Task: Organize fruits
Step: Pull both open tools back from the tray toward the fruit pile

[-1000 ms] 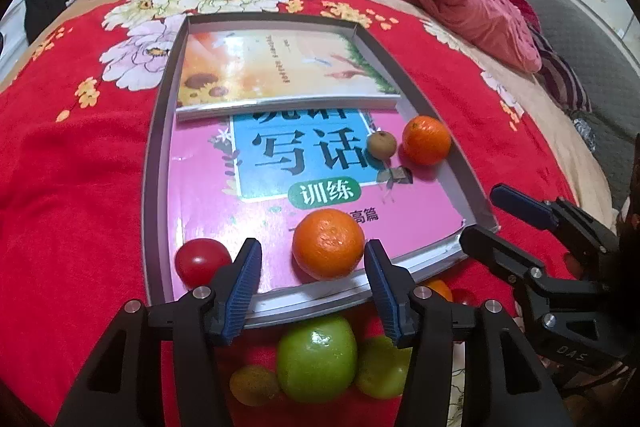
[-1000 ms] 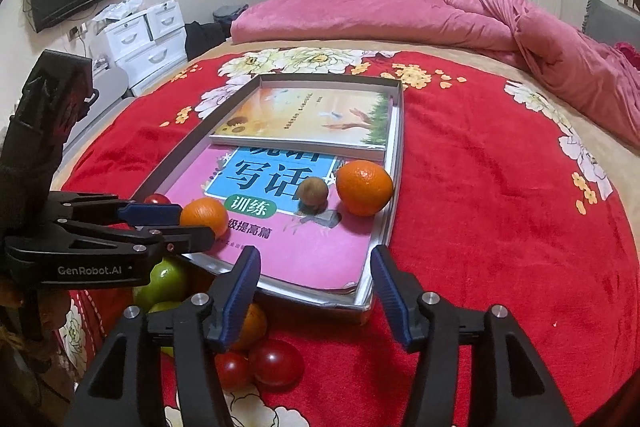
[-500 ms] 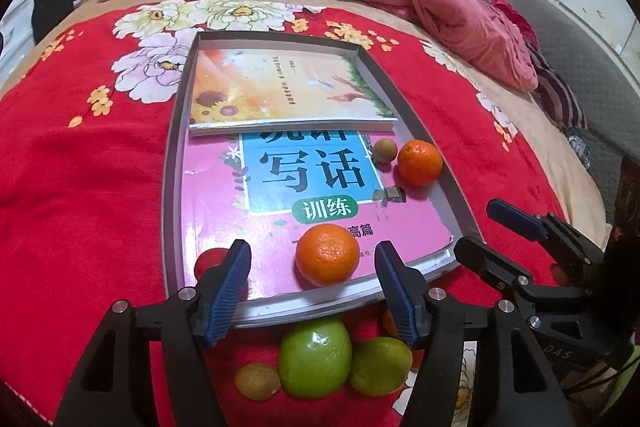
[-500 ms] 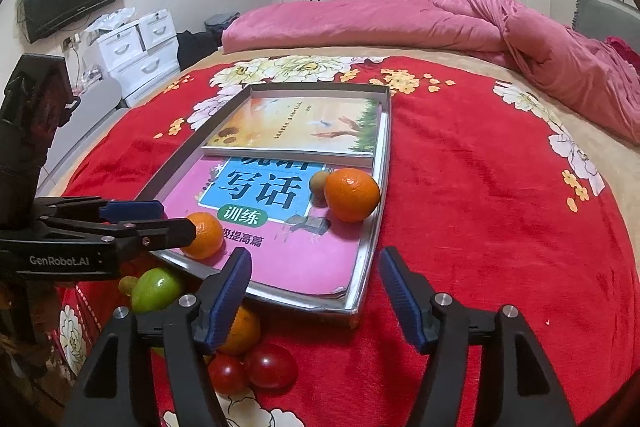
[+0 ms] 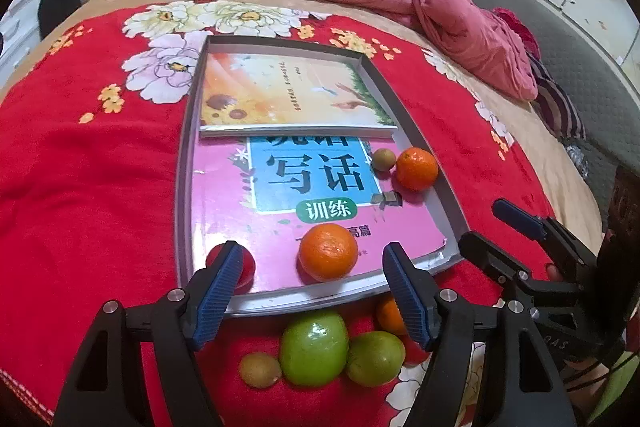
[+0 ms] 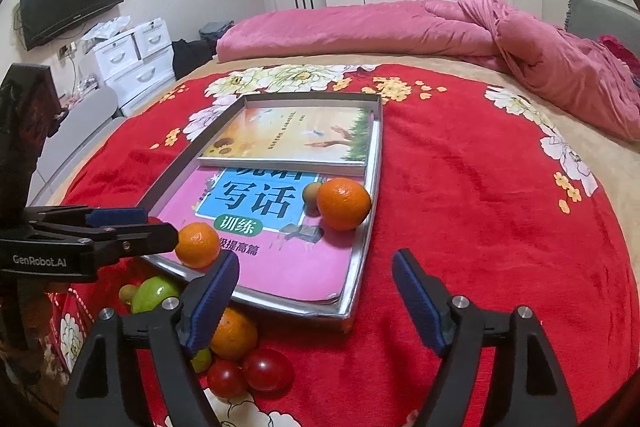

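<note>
Hovering over the near edge of the tray (image 5: 182, 187), the left gripper (image 5: 308, 291) has just been spreading its jaws and now stands wide with nothing pressed between the pads, though an orange (image 5: 328, 253) on the pink book (image 5: 224, 203) sits in line with the gap. The right gripper (image 6: 316, 291) has likewise just been opening and is empty, poised above the tray's near right corner. Beyond the near rim, on the red blanket (image 5: 80, 187), lie the loose fruits: two green apples (image 5: 314, 347), a small brown fruit (image 5: 260, 369), another orange (image 6: 234, 333) and two red tomatoes (image 6: 266, 369). Inside the tray, a tomato (image 5: 248, 265) rests at the near left corner, half hidden by a finger, and a second orange (image 5: 416, 169) with a small brown fruit touching it sits by the right wall. Oranges and apples should be firm and light, best pinched across the widest middle; round skins will likely roll or slip on a glossy cover, so a centred squeeze matters. Tomatoes are probably soft and want a gentle closing. The blanket gives underfoot, so pressing down may sink the fruit. Tray walls are low but could catch a finger; open blanket to the right leaves free room, while the fruits at the near edge crowd each other, and what lies behind the apples I cannot quite tell.
</note>
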The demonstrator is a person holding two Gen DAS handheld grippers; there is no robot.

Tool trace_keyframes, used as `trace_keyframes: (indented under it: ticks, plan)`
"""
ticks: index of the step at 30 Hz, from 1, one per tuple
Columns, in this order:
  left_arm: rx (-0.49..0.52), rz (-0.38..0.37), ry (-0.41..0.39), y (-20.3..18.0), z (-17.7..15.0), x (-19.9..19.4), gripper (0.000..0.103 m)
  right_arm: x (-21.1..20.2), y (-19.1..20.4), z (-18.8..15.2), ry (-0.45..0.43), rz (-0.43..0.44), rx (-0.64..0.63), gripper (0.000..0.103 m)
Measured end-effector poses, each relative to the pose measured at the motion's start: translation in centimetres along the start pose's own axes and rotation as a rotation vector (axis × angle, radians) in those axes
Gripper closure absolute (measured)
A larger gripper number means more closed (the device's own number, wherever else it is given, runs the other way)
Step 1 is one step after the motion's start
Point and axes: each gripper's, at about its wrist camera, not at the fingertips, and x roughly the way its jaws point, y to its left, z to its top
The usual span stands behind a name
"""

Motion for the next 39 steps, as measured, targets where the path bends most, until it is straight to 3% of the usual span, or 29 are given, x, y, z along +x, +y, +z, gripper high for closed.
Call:
trace_keyframes:
  ticks: [20, 39]
  plan:
    - [-0.042, 0.042, -0.06, 2.7, 0.4, -2.7, 0.027, -1.4, -1.6, 0.4, -0.046, -0.024, 0.066, 0.015]
    - [-0.025, 0.023, -0.07, 2.5, -0.6, -4.5, 0.027, -2.5, -1.1, 0.2, -0.058, 0.003, 0.061, 0.014]
